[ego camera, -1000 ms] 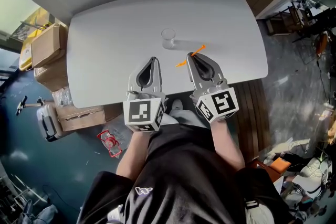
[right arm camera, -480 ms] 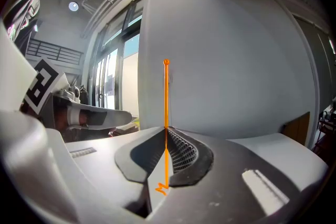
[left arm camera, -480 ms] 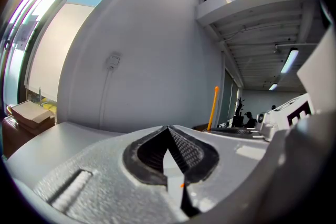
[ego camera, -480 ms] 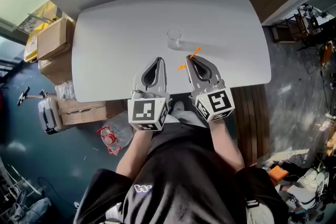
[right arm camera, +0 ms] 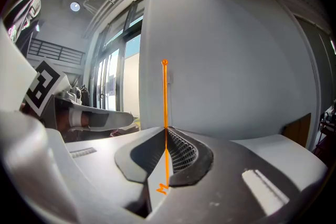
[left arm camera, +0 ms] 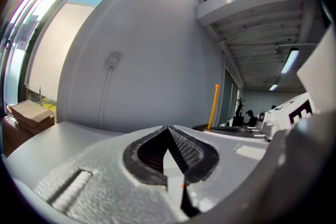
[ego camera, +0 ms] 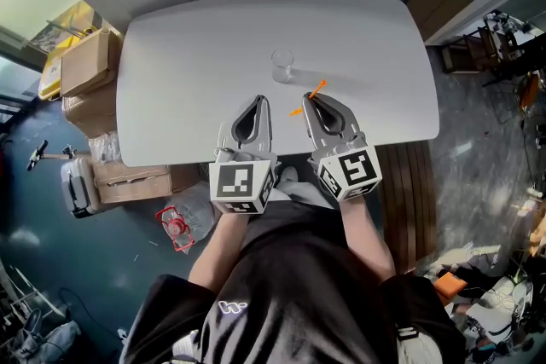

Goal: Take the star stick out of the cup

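Orange star stick [right arm camera: 165,93], clear cup [ego camera: 282,64], white table [ego camera: 196,47]; grey right tongs [ego camera: 306,95] bear a black-and-white marker cube [ego camera: 350,172].

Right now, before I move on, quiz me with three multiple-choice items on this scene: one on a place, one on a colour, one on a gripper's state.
1. The cup stands on the table; where is the star stick?
A inside it; B in the right gripper; C lying flat.
2. The stick's colour?
A blue; B green; C orange.
3. The left gripper is:
A wide open; B shut, empty; C shut on the cup.
Answers: 1 B, its jaws pinch the stick; 2 C, orange in every view; 3 B, its jaws meet with nothing between.
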A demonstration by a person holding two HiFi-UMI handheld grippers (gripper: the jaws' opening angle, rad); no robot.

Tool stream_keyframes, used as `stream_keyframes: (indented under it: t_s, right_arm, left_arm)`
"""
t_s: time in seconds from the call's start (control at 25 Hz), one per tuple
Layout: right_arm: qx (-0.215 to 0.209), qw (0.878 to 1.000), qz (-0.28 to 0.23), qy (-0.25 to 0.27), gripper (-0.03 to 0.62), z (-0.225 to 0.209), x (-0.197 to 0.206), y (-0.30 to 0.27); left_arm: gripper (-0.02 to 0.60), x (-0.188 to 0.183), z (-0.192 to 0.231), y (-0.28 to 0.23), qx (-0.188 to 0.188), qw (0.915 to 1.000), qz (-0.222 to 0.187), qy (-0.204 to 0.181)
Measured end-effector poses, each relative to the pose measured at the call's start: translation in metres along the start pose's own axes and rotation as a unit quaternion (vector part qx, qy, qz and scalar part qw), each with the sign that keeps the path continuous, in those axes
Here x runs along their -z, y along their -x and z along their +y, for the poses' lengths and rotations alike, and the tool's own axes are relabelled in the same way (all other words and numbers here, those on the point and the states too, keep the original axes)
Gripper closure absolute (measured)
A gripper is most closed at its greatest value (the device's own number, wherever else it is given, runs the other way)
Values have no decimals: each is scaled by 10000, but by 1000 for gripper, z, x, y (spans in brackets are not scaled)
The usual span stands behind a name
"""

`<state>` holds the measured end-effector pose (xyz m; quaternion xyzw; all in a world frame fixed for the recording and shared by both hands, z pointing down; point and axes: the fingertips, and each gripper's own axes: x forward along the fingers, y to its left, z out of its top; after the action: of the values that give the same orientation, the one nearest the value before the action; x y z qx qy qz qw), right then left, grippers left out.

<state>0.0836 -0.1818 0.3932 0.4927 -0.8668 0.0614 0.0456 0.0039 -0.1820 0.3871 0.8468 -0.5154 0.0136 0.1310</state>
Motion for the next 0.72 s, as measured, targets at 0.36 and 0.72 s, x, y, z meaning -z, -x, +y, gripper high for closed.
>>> stream_keyframes:
  t_s: [0.36,0.72]
  right_arm:
    - [-9,10000,1,-2,582,1,0,1]
    - [-15,10000,19,-47,580,3,4,2]
  left_arm:
    - [577,-3,-1,0,11,10000,-77,10]
    - [577,3,3,4,-9,10000,5,25]
